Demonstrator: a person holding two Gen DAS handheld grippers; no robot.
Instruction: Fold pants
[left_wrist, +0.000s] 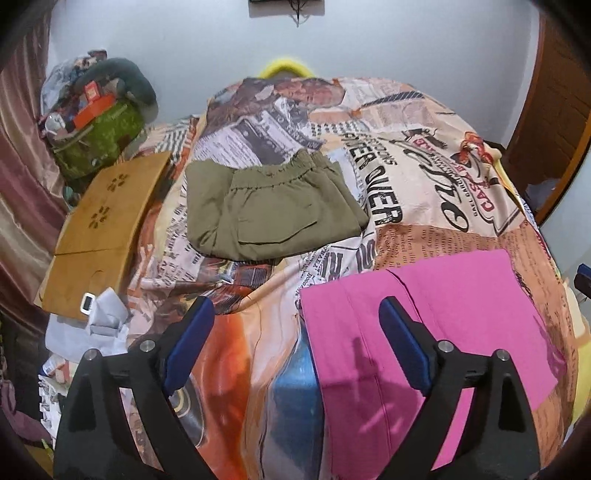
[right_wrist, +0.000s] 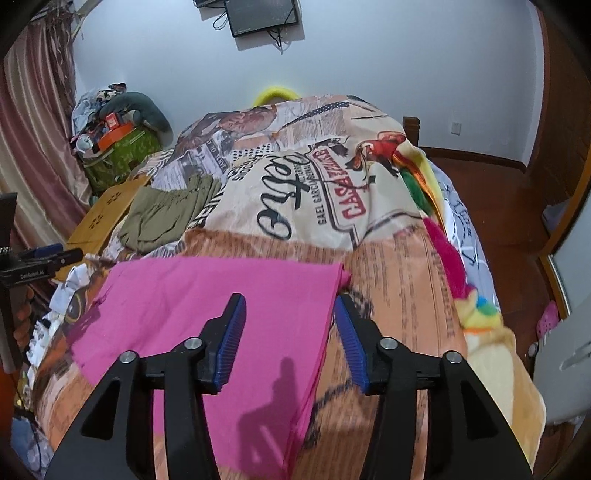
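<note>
Pink pants (left_wrist: 436, 332) lie flat on the printed bedspread (left_wrist: 424, 177), near the bed's front; they also show in the right wrist view (right_wrist: 229, 306). My left gripper (left_wrist: 297, 310) is open and empty, hovering over the pink pants' left edge. My right gripper (right_wrist: 290, 306) is open and empty, its jaws on either side of the pink pants' right edge, above the cloth. Folded olive-green pants (left_wrist: 273, 206) rest farther back on the bed; they appear at the left in the right wrist view (right_wrist: 166, 214).
A wooden lap tray (left_wrist: 107, 221) lies at the bed's left with papers (left_wrist: 99, 325) beside it. A green bag with clutter (left_wrist: 96, 122) stands by the curtain. Colourful plush fabric (right_wrist: 450, 258) hangs off the bed's right side above the wooden floor (right_wrist: 509, 206).
</note>
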